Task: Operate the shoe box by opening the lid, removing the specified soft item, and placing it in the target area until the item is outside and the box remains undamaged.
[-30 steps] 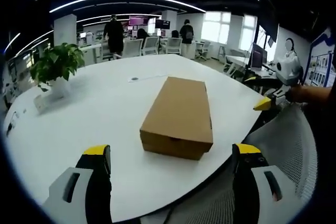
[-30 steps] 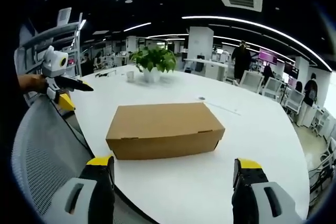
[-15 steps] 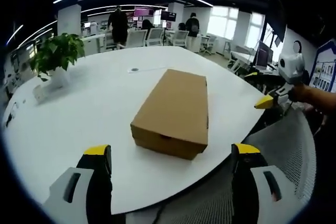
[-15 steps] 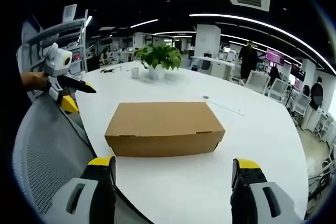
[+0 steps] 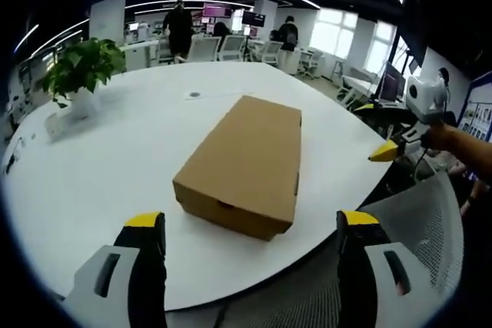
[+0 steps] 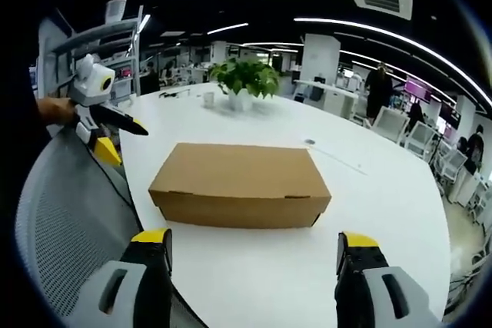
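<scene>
Open-plan office surroundings are showing behind a large white round desk [image 5: 115, 182], with a potted plant [image 5: 77, 74] sitting at its far side and people standing well beyond it. Sitting on the desk near its edge is the closed cardboard shoe box [image 5: 242, 160], lid down and flat, with no dents or tears visible; the soft item is presumably inside and cannot be seen. The left gripper [image 5: 250, 224] is hovering short of the box's narrow end with its fingers [image 5: 146, 228] spread wide and holding nothing. The right gripper [image 6: 252, 240] is facing the box's long front wall, where the lid's front flap appears tucked, and its fingers [image 6: 154, 242] are likewise spread and empty, clear of the cardboard. A grey mesh chair back [image 6: 61, 228] is lying between the person and the desk edge. Judged step in hand: approaching to open the lid. To do it well, the right gripper should be catching the lid's front lip lightly, not squeezing the wall, and lifting along the hinge arc at the rear; the left should be steadying the base at its end, pressing down gently so the box is not sliding or tipping. Excess pinch force is likely to crease the thin card.
</scene>
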Tool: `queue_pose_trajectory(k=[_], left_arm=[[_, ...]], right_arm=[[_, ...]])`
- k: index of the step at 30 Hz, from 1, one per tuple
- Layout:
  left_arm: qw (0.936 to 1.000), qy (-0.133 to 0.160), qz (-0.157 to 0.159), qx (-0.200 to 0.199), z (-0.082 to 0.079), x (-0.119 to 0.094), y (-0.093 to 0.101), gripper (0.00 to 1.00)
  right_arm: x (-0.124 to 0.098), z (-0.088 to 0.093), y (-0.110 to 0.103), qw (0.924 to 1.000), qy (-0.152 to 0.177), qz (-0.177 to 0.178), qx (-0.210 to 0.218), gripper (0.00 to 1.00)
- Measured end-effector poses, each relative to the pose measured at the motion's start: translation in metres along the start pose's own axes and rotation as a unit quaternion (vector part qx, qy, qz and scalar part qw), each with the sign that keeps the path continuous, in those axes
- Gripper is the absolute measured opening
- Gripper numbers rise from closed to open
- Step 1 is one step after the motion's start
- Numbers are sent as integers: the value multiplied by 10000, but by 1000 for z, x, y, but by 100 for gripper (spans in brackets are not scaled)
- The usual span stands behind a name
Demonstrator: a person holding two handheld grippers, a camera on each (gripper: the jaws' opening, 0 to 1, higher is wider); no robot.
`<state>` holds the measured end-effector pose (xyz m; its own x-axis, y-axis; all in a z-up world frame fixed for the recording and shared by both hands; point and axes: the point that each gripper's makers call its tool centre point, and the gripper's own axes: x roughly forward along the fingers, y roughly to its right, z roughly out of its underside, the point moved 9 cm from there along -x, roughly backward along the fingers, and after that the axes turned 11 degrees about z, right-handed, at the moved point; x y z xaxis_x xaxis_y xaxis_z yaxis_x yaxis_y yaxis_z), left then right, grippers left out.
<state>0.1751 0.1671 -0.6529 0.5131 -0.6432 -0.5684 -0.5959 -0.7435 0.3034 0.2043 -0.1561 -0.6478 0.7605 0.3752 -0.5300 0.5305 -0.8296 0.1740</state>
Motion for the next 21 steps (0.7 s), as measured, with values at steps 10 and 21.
queue_pose_trajectory(k=[10,21], left_arm=[[9998,-51,-174,6,5,11,1,93],[9997,-23,-109,-223,13,25,11,90]], right_arm=[[22,-2,16,9996,-30,-231,-185,88],[51,-4,35,9987,-59,-341,-383,87]])
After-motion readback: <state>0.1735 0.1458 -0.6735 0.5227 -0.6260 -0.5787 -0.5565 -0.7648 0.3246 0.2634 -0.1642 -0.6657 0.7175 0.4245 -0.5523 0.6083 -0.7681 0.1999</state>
